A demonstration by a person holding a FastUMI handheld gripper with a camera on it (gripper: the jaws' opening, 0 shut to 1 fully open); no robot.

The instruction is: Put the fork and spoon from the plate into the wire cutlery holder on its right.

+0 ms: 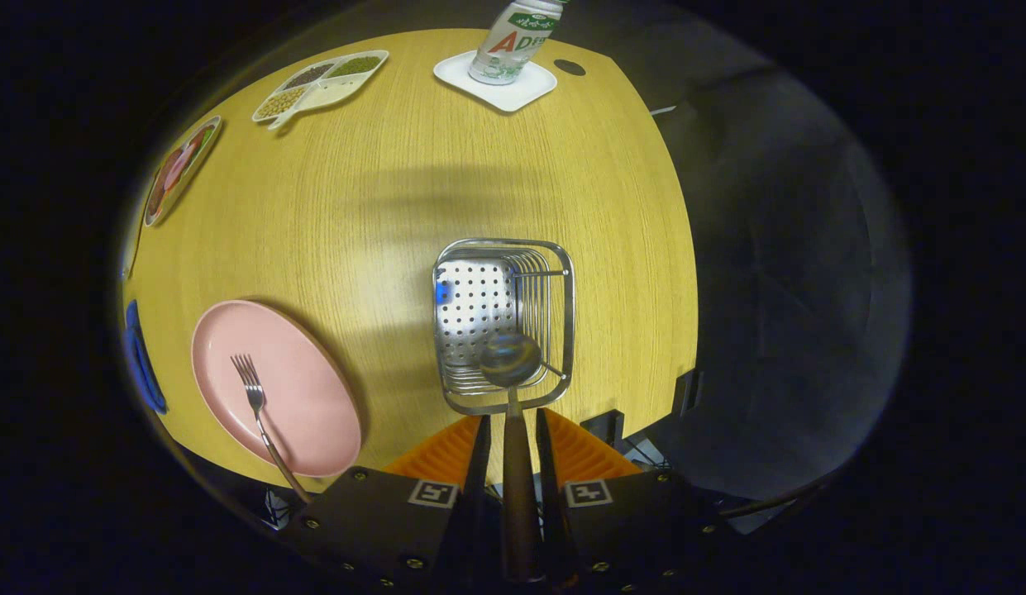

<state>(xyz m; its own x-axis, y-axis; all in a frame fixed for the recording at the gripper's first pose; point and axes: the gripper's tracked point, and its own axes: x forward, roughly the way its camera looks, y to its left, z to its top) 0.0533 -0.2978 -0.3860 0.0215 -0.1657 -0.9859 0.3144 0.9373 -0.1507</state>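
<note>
Grip: your gripper has both fingers clamped on the dark handle of the spoon, which runs straight out between them, bowl forward.
Spoon: its bowl hangs over the near end of the wire cutlery holder, apparently inside the rim, though you cannot tell how deep.
Fork: it lies on the pink plate, tines pointing away from you, handle overhanging the near rim; the plate sits well apart to the left of the holder.
Step in hand: lowering the spoon into the holder, by my reading.
How to do it well: keep the handle centred over the basket, tip the bowl down past the near wires, and let go only once the bowl rests on the perforated bottom, so that the spoon does not tip out over the rim.
Risk: the bowl could catch on the near wires and drag the light holder.
Surface: a round wooden table, lit from above.
Room: far side holds a bottle on a white coaster, a divided snack tray and a patterned dish; dark floor beyond the edge.
</note>
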